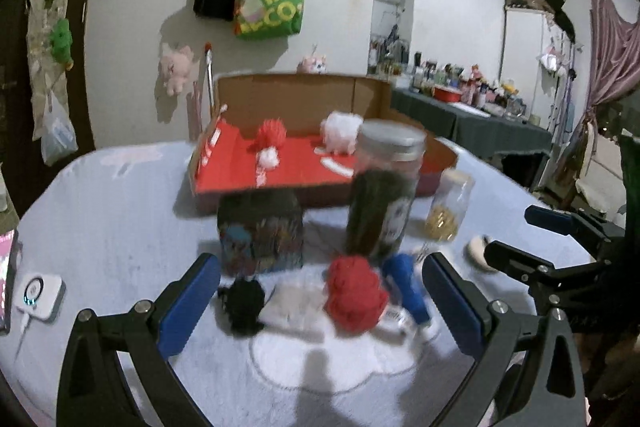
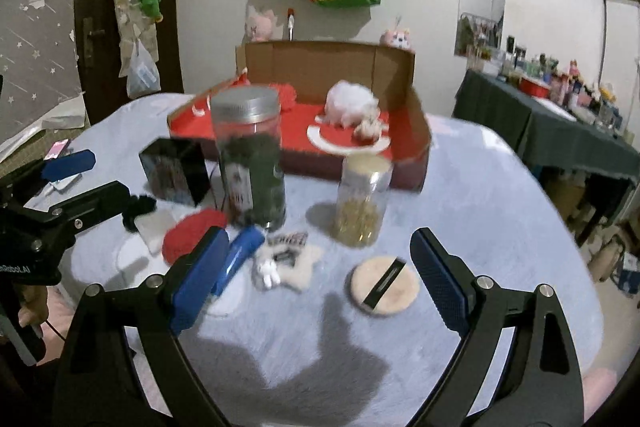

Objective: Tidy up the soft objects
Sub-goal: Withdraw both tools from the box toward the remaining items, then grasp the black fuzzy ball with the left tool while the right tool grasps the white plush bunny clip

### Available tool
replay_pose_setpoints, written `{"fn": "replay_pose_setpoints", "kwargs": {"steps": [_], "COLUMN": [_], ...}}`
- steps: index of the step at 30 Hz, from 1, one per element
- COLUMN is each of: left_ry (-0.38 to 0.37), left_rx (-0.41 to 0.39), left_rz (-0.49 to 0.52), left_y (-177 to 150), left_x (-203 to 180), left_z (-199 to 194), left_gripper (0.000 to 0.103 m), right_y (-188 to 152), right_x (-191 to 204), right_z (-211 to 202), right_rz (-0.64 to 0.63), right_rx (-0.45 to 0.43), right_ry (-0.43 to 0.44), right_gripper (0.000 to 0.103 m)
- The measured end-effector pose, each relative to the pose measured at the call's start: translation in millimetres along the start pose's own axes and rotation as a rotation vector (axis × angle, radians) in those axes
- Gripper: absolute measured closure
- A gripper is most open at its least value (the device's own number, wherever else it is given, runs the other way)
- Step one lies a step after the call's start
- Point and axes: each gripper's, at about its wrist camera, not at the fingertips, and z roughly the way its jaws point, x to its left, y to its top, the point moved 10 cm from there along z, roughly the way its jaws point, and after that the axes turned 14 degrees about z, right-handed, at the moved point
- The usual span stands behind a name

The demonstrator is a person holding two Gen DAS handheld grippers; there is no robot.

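Red pom-pom (image 1: 354, 293) lies before the jar (image 1: 382, 187); left gripper (image 1: 320, 301) and right gripper (image 2: 320, 279) gape wide, empty: centre, then close gently

My left wrist camera looks forward and slightly down between its blue-padded fingers, close over the pale blue cloth-covered table (image 1: 120, 219). My right wrist camera faces the same way from further right. Both views share the red-lined cardboard box (image 1: 280, 163) (image 2: 416, 131), the tall silver-lidded clear jar (image 1: 384, 187) (image 2: 250, 155) and the back wall.
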Motion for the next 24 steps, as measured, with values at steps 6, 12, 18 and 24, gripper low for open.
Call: {"fn": "replay_pose_setpoints", "kwargs": {"steps": [6, 12, 18, 24], "left_ry": [0.012, 0.042, 0.062, 0.082], "left_rx": [0.048, 0.09, 0.131, 0.157], "left_rz": [-0.024, -0.049, -0.071, -0.048], "left_y": [-20, -33, -45, -51], "left_x": [13, 31, 51, 72], "left_z": [9, 16, 23, 21], "left_gripper": [0.0, 0.0, 0.005, 0.005], "right_y": [-22, -31, -37, -39], "right_x": [0, 0, 0, 0], "right_z": [22, 38, 53, 59], "right_rz": [0.011, 0.012, 0.011, -0.013], "right_rx": [0.054, 0.09, 0.127, 0.138], "right_ry": [-0.001, -0.002, -0.005, -0.019], "right_gripper": [0.01, 0.01, 0.01, 0.01]}}
